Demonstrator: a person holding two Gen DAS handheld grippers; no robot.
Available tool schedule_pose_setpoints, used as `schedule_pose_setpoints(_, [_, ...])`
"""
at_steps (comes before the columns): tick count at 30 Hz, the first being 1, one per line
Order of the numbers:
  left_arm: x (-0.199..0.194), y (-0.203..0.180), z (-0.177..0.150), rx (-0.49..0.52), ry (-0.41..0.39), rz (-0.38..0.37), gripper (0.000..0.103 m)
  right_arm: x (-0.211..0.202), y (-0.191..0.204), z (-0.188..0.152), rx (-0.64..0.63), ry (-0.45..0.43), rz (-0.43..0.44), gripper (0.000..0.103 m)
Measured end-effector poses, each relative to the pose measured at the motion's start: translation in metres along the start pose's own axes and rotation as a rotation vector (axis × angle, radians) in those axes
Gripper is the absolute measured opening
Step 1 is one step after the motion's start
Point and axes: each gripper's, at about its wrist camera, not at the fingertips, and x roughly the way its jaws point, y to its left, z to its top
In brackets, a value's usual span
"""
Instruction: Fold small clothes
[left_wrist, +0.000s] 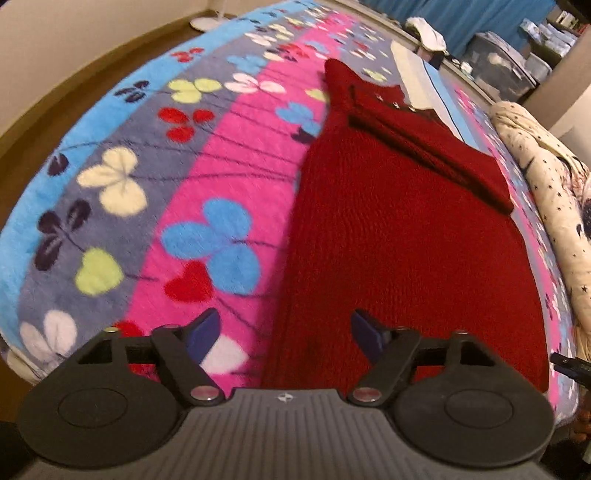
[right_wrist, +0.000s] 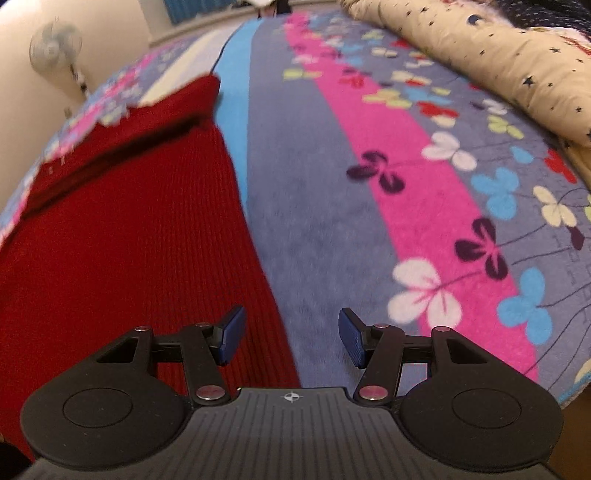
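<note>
A dark red knitted garment lies flat on the flowered blanket, with one sleeve folded across its upper part. My left gripper is open, hovering over the garment's near left edge. In the right wrist view the same garment fills the left side. My right gripper is open, straddling the garment's near right edge, its left fingertip over the knit and the right one over bare blanket. Neither gripper holds anything.
A cream star-print quilt is bunched along the bed's right side, also in the right wrist view. A white folded item lies beyond the garment. Storage boxes and a fan stand off the bed.
</note>
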Motion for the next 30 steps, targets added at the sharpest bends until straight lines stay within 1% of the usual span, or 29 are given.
schedule_pose_setpoints(1, [0.002, -0.001, -0.002, 0.012, 0.009, 0.018, 0.075, 0.002, 0.002, -0.001, -0.012, 0.015, 0.002, 0.058])
schedule_pose_setpoints(3, [0.009, -0.001, -0.007, 0.040, 0.049, 0.069, 0.072, 0.006, 0.007, -0.004, -0.038, 0.045, 0.005, 0.058])
schedule_pose_setpoints(4, [0.012, 0.000, -0.011, 0.047, 0.068, 0.082, 0.068, 0.009, 0.008, -0.005, -0.051, 0.059, 0.002, 0.057])
schedule_pose_setpoints(6, [0.013, -0.001, -0.013, 0.069, 0.071, 0.083, 0.065, 0.014, 0.013, -0.008, -0.075, 0.084, -0.013, 0.055])
schedule_pose_setpoints(7, [0.012, -0.002, -0.014, 0.081, 0.069, 0.073, 0.056, 0.016, 0.014, -0.008, -0.081, 0.095, -0.016, 0.055])
schedule_pose_setpoints(8, [0.013, -0.003, -0.014, 0.091, 0.072, 0.056, 0.045, 0.017, 0.015, -0.009, -0.083, 0.101, -0.014, 0.054])
schedule_pose_setpoints(9, [0.013, -0.004, -0.015, 0.100, 0.077, 0.043, 0.038, 0.017, 0.015, -0.009, -0.084, 0.105, -0.007, 0.046])
schedule_pose_setpoints(10, [0.013, -0.005, -0.016, 0.111, 0.079, 0.033, 0.021, 0.017, 0.016, -0.009, -0.084, 0.108, 0.008, 0.030])
schedule_pose_setpoints(11, [0.012, -0.007, -0.017, 0.123, 0.081, 0.017, 0.015, 0.017, 0.017, -0.009, -0.084, 0.111, 0.030, 0.022])
schedule_pose_setpoints(12, [0.011, -0.008, -0.018, 0.134, 0.073, 0.014, 0.014, 0.015, 0.019, -0.009, -0.093, 0.104, 0.035, 0.013])
schedule_pose_setpoints(13, [0.007, -0.010, -0.018, 0.148, 0.052, 0.018, 0.013, 0.012, 0.020, -0.009, -0.100, 0.089, 0.033, 0.012])
schedule_pose_setpoints(14, [0.003, -0.012, -0.018, 0.159, 0.027, 0.019, 0.012, 0.006, 0.018, -0.007, -0.084, 0.066, 0.053, 0.012])
schedule_pose_setpoints(16, [-0.008, -0.015, -0.020, 0.174, -0.028, 0.008, 0.012, -0.006, 0.009, -0.003, -0.022, 0.008, 0.103, 0.011])
schedule_pose_setpoints(18, [-0.012, -0.015, -0.020, 0.162, -0.044, -0.013, 0.012, -0.014, -0.002, 0.001, 0.049, -0.027, 0.130, 0.011])
schedule_pose_setpoints(20, [-0.006, -0.012, -0.019, 0.146, -0.006, -0.009, 0.012, -0.013, -0.009, 0.001, 0.089, -0.018, 0.141, 0.011])
schedule_pose_setpoints(23, [0.008, -0.010, -0.022, 0.138, 0.073, 0.012, 0.015, -0.001, 0.000, -0.004, 0.031, 0.053, 0.101, 0.012])
schedule_pose_setpoints(25, [0.010, -0.010, -0.021, 0.137, 0.080, 0.017, 0.016, 0.009, 0.008, -0.008, -0.015, 0.110, 0.058, 0.022])
schedule_pose_setpoints(27, [0.009, -0.010, -0.021, 0.126, 0.084, 0.011, 0.018, 0.013, 0.012, -0.011, -0.040, 0.131, 0.046, 0.035])
schedule_pose_setpoints(30, [0.011, -0.009, -0.021, 0.131, 0.088, 0.015, 0.018, 0.012, 0.015, -0.012, -0.047, 0.131, 0.047, 0.035])
